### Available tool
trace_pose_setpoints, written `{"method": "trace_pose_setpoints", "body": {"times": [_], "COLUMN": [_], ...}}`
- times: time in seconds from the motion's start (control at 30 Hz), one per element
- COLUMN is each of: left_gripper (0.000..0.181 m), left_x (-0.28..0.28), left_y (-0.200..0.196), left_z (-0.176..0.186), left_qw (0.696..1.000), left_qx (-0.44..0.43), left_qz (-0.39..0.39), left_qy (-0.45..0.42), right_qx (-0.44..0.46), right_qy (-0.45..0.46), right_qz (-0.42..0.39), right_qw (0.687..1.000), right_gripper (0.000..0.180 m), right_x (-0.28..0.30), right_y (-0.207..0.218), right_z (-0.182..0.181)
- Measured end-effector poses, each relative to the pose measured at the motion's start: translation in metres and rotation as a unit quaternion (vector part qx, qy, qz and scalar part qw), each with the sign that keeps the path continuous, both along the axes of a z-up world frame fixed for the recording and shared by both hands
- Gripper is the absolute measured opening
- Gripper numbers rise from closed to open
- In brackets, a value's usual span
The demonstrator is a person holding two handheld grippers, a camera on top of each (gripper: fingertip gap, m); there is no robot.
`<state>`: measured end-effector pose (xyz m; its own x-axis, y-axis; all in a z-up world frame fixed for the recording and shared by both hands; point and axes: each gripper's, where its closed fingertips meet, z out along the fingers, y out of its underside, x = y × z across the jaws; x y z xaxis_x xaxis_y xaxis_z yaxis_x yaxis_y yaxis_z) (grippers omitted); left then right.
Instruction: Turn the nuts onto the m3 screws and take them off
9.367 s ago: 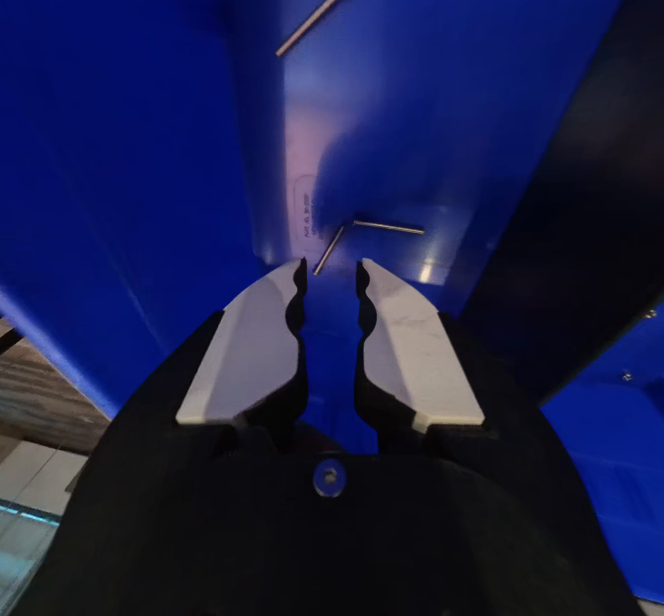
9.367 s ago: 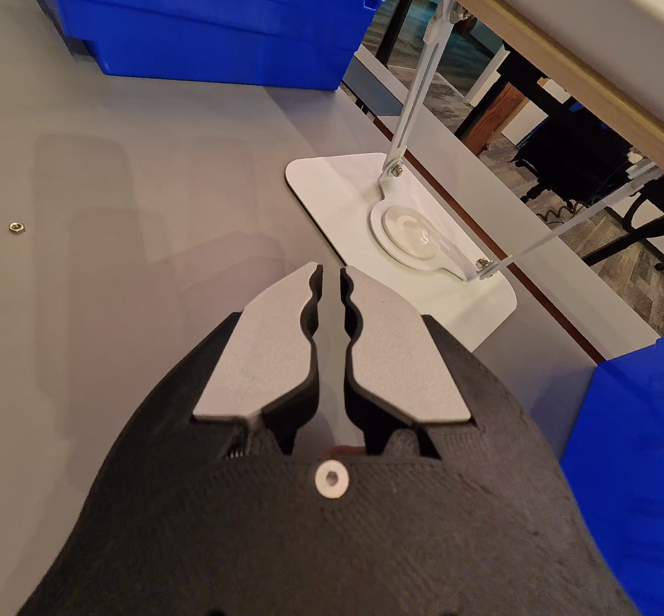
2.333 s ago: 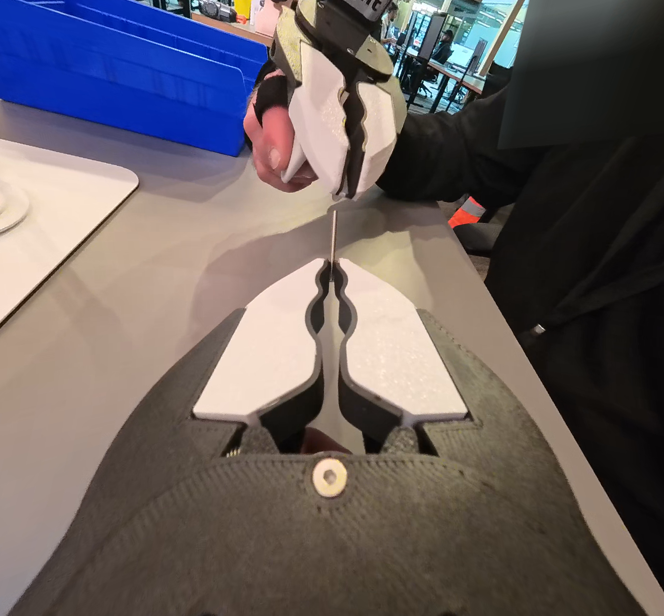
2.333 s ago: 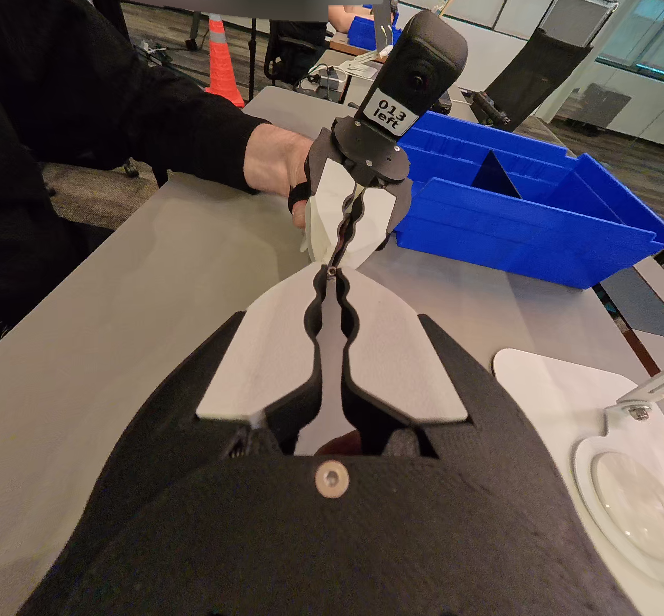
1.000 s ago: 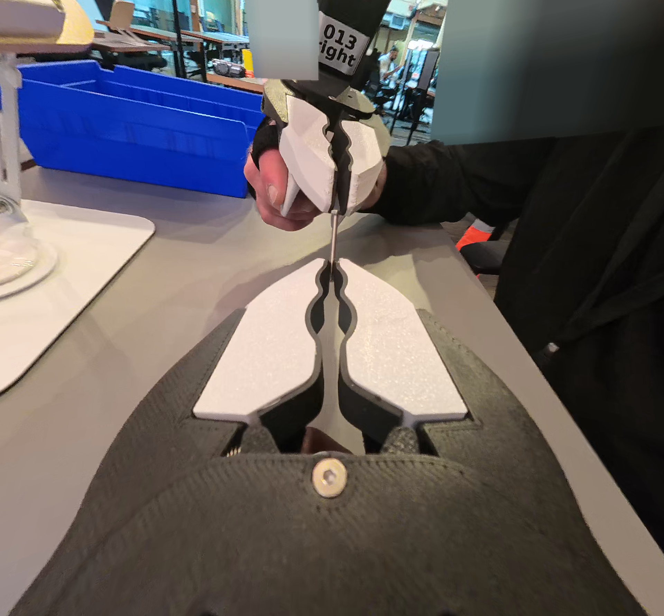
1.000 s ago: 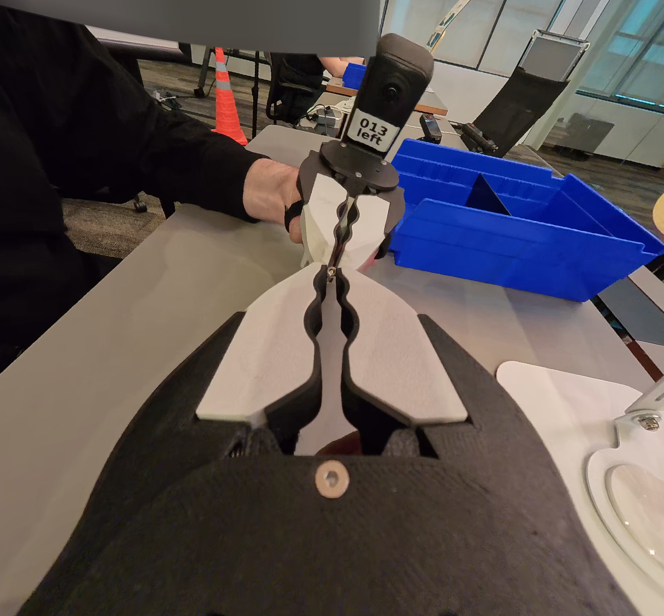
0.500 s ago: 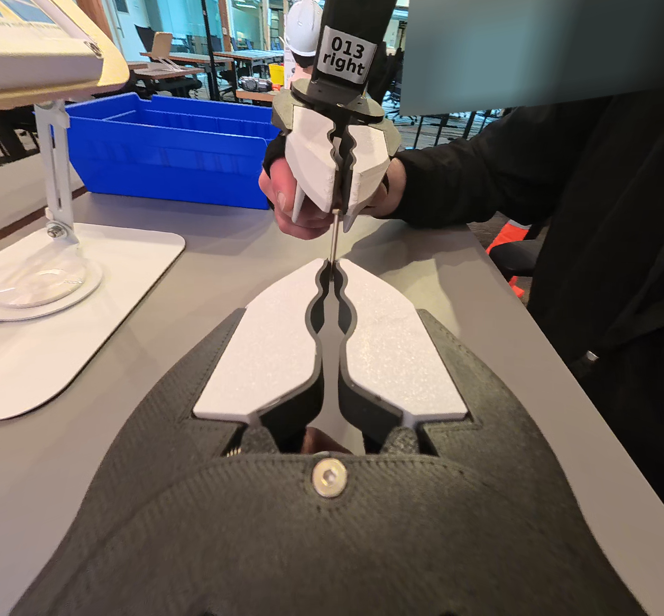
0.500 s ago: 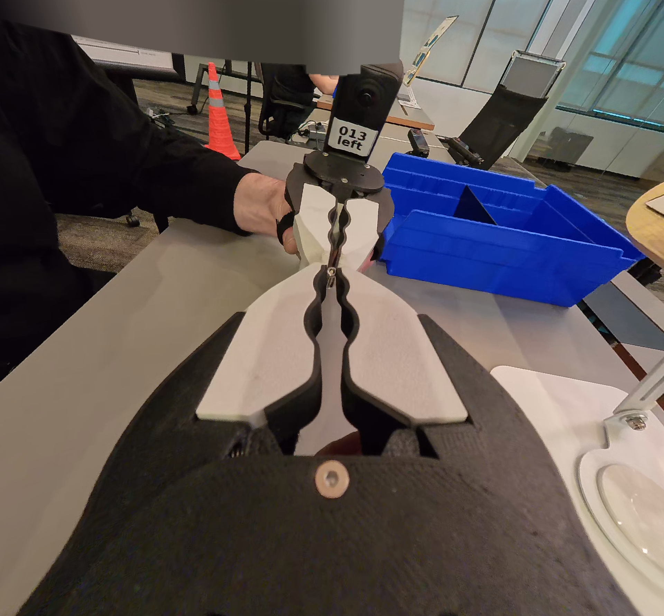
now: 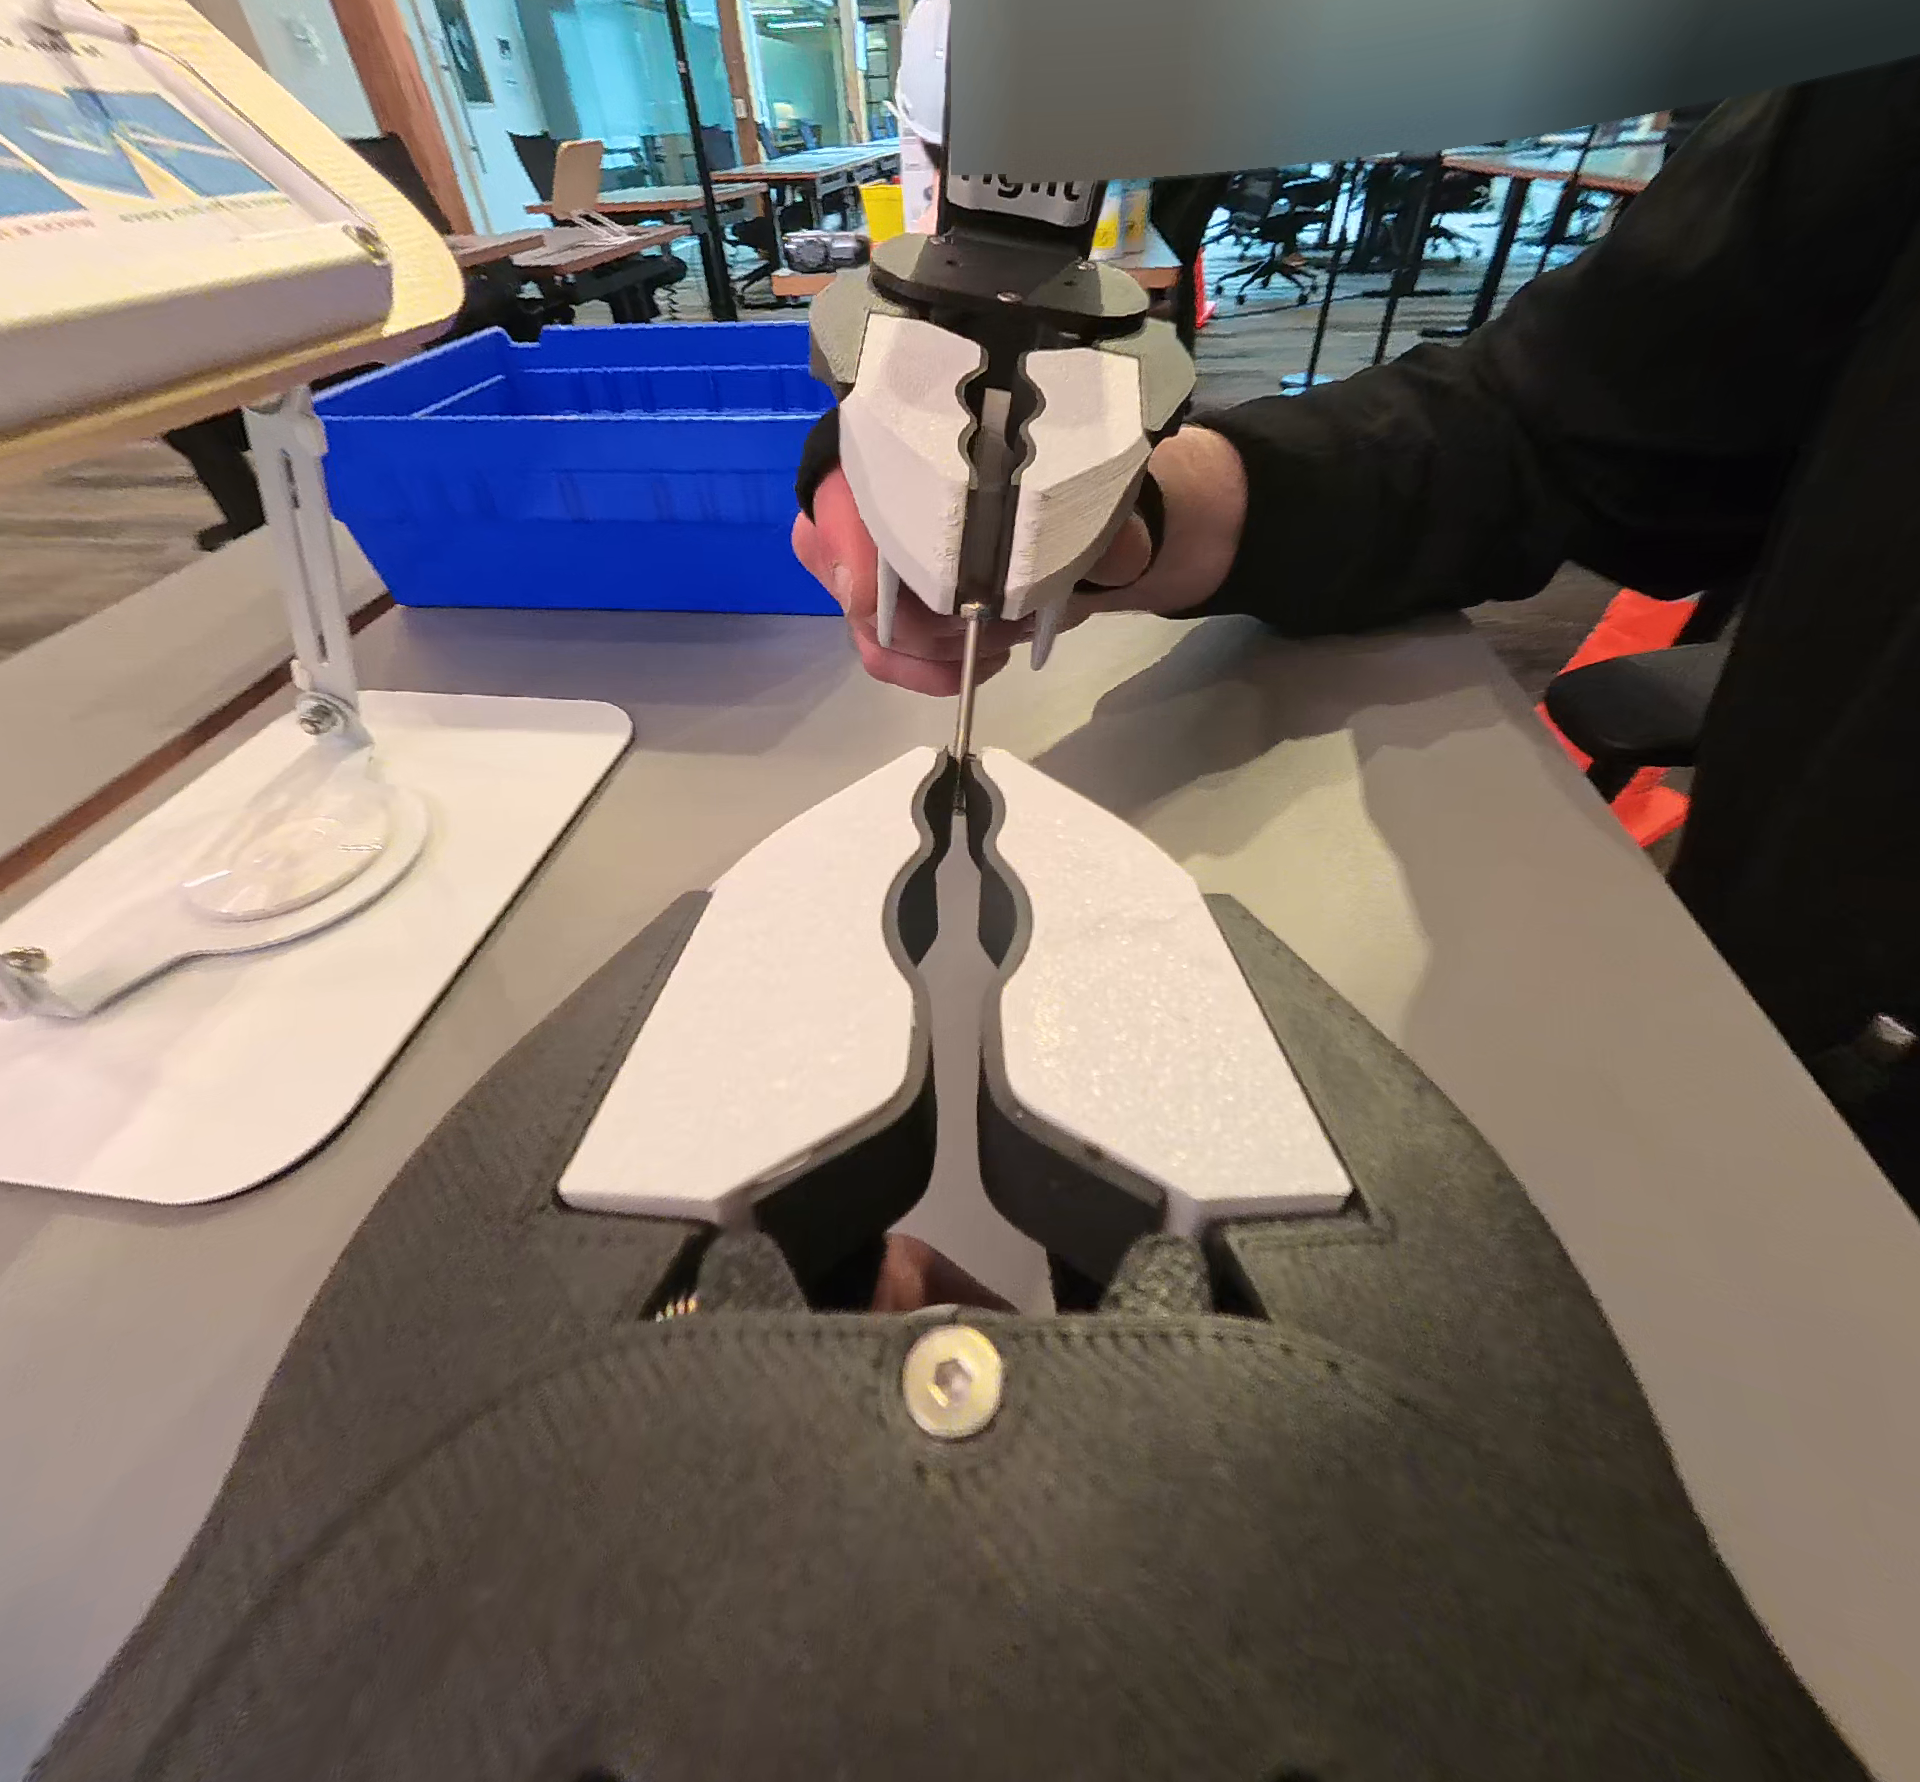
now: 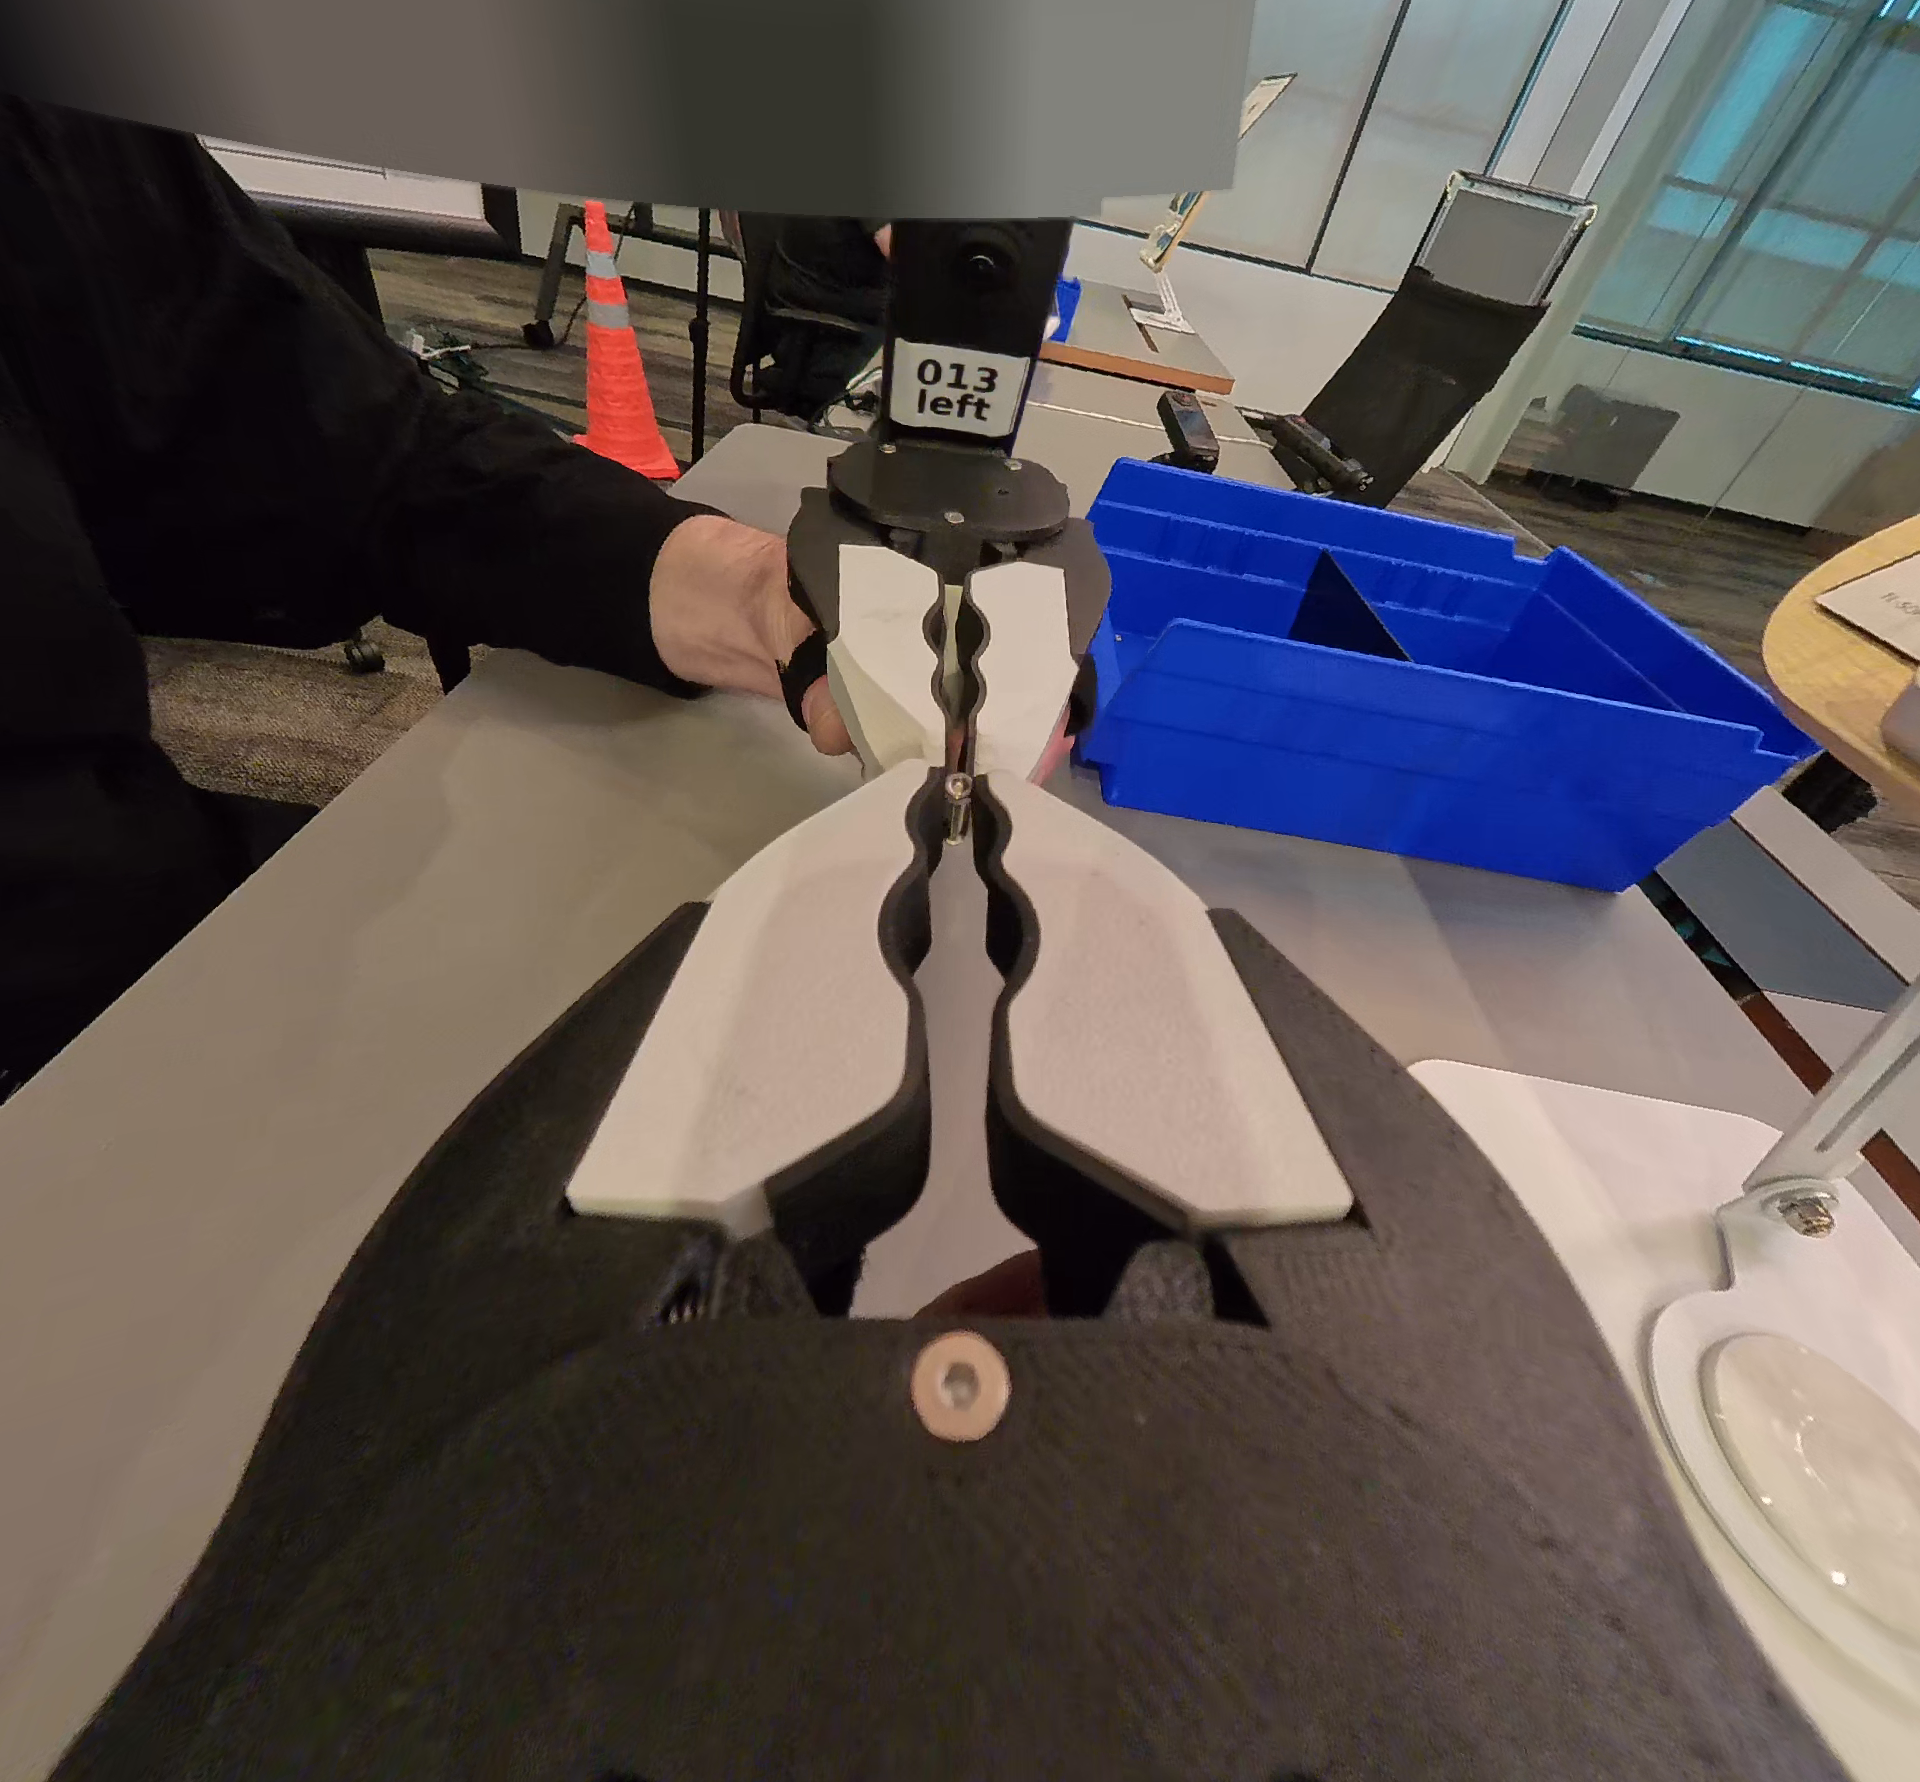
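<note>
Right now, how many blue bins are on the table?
2: one blue bin behind the right tongs in the left wrist view, another beside the left tongs. Others may sit outside the views.

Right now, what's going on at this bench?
A person holds a two-finger gripper in each hand over the grey table. The left gripper is shut on one end of a thin m3 screw, which runs straight to the right gripper. That one is shut on a small nut at the screw's other end. So the nut meets the screw's tip; how far it is threaded on can't be told. Blue bins and a white stand sit beside them.
</note>
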<state>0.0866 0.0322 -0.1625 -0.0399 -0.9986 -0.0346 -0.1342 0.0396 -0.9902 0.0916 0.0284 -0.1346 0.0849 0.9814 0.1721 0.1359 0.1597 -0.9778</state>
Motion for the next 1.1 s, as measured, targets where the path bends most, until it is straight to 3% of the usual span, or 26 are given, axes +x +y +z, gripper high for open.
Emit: {"method": "trace_pose_setpoints", "body": {"times": [1.1], "left_gripper": [0.001], "left_x": [0.004], "left_y": [0.015], "left_z": [0.017], "left_qw": [0.979], "left_qx": [0.16], "left_qz": [0.127], "left_qy": [-0.001], "right_qx": [0.002], "right_qy": [0.035], "right_qz": [-0.033], "right_qw": [0.999], "right_gripper": [0.005], "right_x": [0.008], "right_y": [0.009], "right_z": [0.012]}}
